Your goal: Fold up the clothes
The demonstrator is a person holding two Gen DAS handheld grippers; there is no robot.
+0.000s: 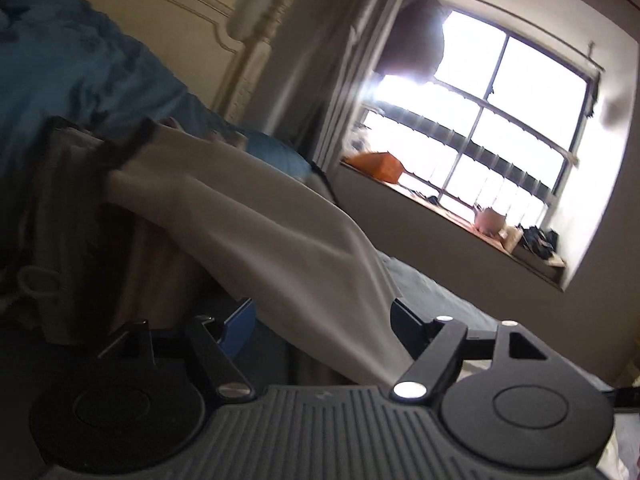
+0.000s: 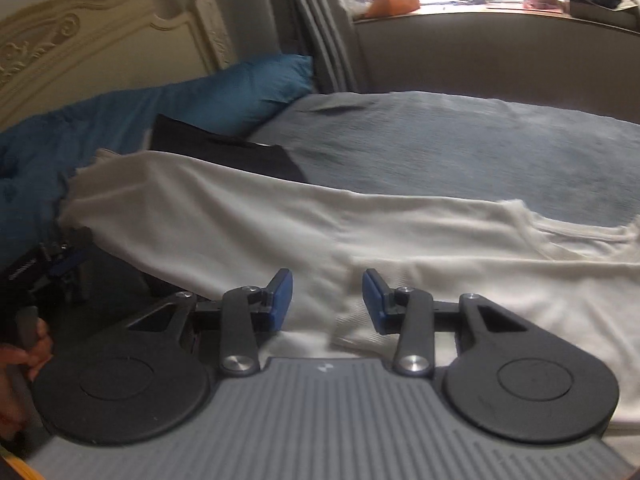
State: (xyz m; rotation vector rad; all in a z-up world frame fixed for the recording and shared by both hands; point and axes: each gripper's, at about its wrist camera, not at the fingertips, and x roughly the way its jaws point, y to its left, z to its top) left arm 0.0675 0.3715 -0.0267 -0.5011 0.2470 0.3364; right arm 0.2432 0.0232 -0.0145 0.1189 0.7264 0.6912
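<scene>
Each handheld gripper has a grey ribbed plastic body flanked by two round black discs, each disc marked with a raised ring. Matte black linkage bars run forward from the body, pinned with shiny silver round screws, and end in flat blue rubber finger pads. The left gripper (image 1: 320, 330) appears dim and backlit, one pad (image 1: 240, 326) showing blue. The right gripper (image 2: 327, 300) shows both blue pads (image 2: 282, 294) clearly, with a small pale mark on its body.

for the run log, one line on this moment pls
step: folding white garment on bed | left gripper: open | right gripper: open
</scene>
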